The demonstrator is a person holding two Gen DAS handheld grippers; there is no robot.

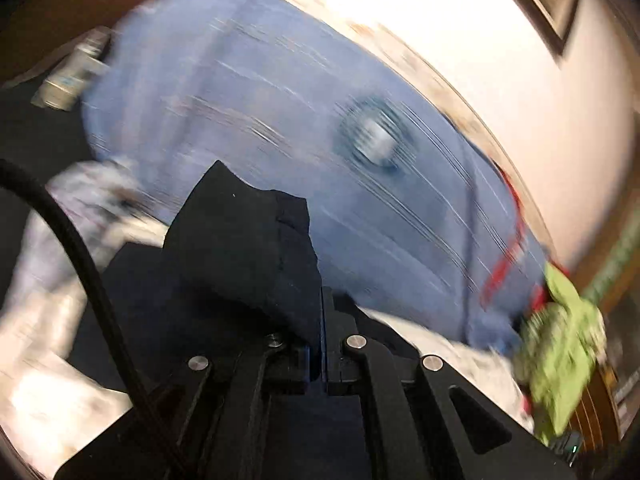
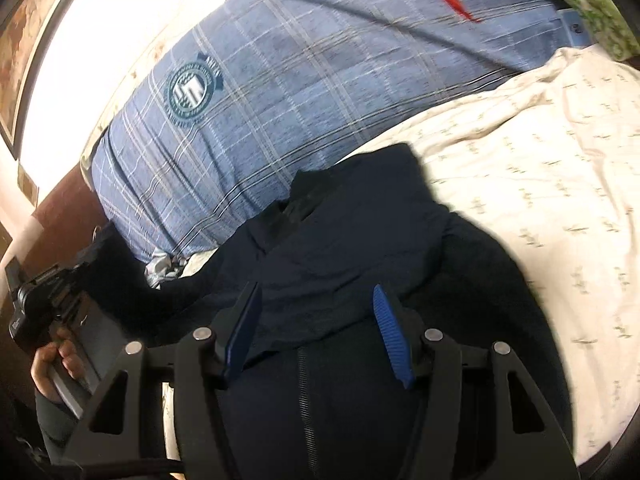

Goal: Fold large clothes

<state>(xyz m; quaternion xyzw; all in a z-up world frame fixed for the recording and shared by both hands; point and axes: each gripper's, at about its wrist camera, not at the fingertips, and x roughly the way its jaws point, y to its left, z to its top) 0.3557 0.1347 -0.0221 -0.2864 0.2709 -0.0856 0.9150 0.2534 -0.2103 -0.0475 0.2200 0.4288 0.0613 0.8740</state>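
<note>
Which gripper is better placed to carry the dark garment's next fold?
Left, probably. The left gripper is shut on a fold of the dark navy garment, while the right gripper stands open over its zipper, pads gripping nothing.

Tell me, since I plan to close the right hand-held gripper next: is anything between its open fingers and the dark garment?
Nothing visible stands between. The right hand-held gripper is open right over the dark garment, whose folded cloth already lies between its blue pads. The left hand-held gripper is shut on another part of it.
</note>
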